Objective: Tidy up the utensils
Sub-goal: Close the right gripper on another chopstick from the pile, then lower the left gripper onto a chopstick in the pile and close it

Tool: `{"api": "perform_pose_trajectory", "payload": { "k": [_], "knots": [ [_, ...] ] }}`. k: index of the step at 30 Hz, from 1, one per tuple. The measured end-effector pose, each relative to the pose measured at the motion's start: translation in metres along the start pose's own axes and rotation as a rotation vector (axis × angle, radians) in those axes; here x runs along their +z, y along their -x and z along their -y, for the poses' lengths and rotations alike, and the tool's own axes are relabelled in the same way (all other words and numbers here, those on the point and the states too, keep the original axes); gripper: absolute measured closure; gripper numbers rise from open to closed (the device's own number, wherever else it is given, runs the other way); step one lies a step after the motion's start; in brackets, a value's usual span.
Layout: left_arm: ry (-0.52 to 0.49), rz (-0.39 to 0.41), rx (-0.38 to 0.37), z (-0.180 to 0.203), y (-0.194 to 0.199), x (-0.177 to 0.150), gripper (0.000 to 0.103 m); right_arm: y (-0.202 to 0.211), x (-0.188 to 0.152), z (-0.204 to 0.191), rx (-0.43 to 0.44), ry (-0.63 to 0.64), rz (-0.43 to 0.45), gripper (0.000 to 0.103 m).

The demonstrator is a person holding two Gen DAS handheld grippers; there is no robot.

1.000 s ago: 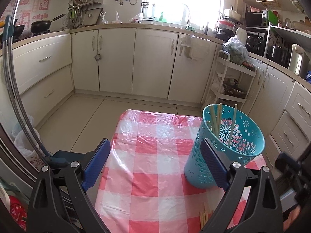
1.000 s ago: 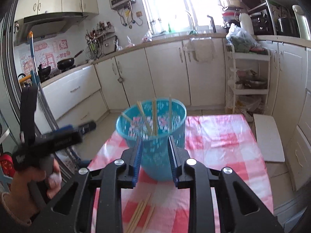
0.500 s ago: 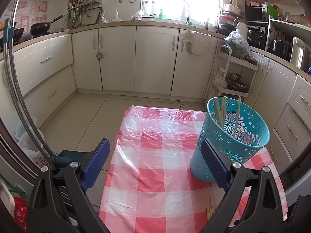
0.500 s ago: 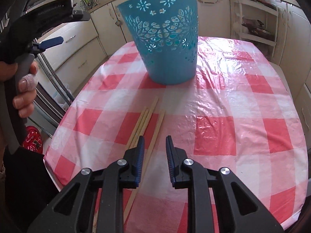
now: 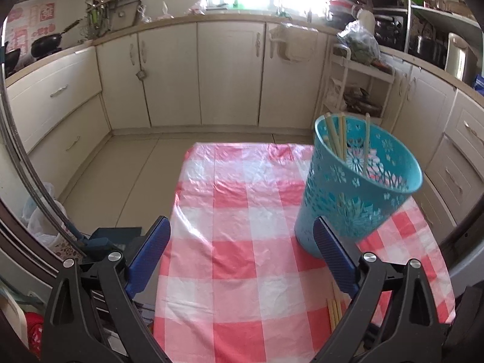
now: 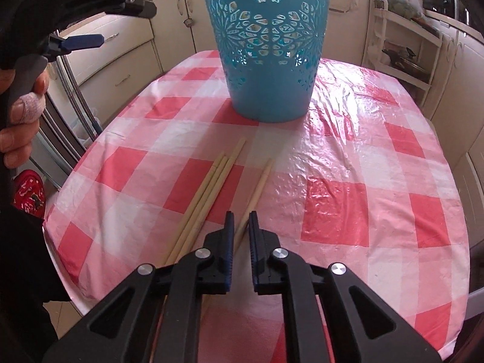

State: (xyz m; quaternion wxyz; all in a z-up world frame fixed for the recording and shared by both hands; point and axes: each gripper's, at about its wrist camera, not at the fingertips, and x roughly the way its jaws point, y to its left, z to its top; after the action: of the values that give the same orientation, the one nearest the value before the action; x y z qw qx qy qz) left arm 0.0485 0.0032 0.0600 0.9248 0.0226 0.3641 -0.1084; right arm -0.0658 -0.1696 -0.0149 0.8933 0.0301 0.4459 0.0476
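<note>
A teal perforated basket (image 6: 266,45) stands on the red-checked tablecloth (image 6: 348,163); in the left wrist view the basket (image 5: 357,193) holds several upright chopsticks (image 5: 338,139). Several wooden chopsticks (image 6: 208,193) lie on the cloth in front of the basket, and one separate chopstick (image 6: 257,190) runs into the gap of my right gripper (image 6: 241,220). The right jaws stand narrowly apart around that chopstick's near end, low over the cloth. My left gripper (image 5: 239,242) is wide open and empty, held above the table's left part, beside the basket.
Cream kitchen cabinets (image 5: 230,72) and a tiled floor (image 5: 127,169) lie beyond the table. A white rack (image 5: 357,90) stands at the right. The table's left edge (image 6: 69,181) drops off near a metal appliance.
The right gripper has dropped from above the basket down to the loose chopsticks, and its jaws have narrowed around one. The left gripper has drifted slightly back, still open.
</note>
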Motion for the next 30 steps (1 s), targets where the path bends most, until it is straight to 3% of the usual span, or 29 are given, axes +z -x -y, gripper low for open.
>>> {"api": "perform_pose_trajectory", "payload": {
  "k": [4, 9, 16, 28, 30],
  "knots": [
    [-0.063, -0.153, -0.108, 0.021, -0.015, -0.036, 0.012, -0.002, 0.005, 0.020, -0.019, -0.010, -0.005, 0.095],
    [-0.127, -0.234, -0.153, 0.056, -0.024, -0.077, 0.012, 0.000, 0.003, 0.044, 0.006, -0.080, 0.012, 0.097],
    [-0.167, -0.279, -0.099, 0.070, -0.033, -0.100, 0.012, -0.001, 0.003, 0.049, 0.040, -0.100, 0.021, 0.097],
    [-0.204, -0.300, -0.052, 0.069, -0.038, -0.104, 0.012, 0.000, 0.003, 0.050, 0.049, -0.109, 0.023, 0.097],
    [-0.213, -0.312, -0.027, 0.069, -0.040, -0.104, 0.016, 0.000, 0.003, 0.050, 0.048, -0.109, 0.023, 0.097]
  ]
}}
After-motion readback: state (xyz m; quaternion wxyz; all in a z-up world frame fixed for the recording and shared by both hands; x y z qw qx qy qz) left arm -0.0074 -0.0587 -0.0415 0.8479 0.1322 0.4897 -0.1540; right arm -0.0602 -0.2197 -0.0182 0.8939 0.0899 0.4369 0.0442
